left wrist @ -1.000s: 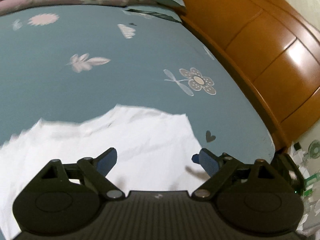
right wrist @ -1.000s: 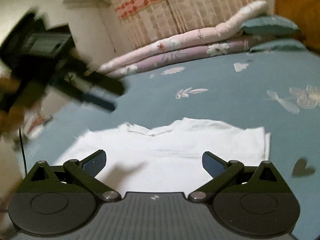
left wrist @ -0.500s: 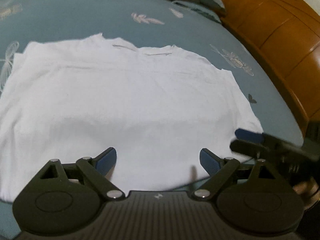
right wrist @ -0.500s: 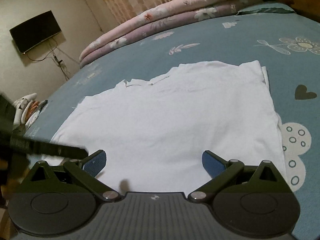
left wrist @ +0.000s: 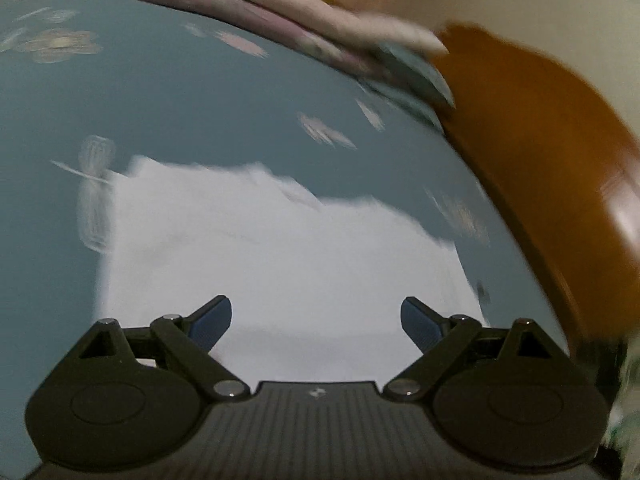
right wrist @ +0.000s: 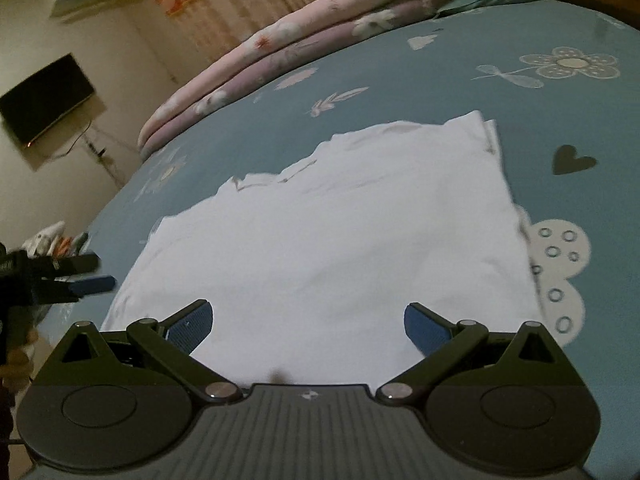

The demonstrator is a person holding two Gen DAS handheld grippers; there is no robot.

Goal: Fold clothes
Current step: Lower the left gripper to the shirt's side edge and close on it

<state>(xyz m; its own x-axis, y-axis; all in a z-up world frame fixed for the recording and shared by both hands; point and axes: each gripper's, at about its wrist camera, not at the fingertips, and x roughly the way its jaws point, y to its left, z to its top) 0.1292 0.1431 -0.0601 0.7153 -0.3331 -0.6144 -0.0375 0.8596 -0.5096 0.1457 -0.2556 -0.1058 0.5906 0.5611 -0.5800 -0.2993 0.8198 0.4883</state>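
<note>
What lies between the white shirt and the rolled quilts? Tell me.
Only bare blue bedsheet with printed flowers and leaves separates the white shirt from the rolled quilts; the right wrist view shows it.

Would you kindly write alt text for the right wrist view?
A white cotton T-shirt lies flat on a blue flower-printed bedsheet, the open right claw above its near edge. The left claw is at the left edge.
</note>
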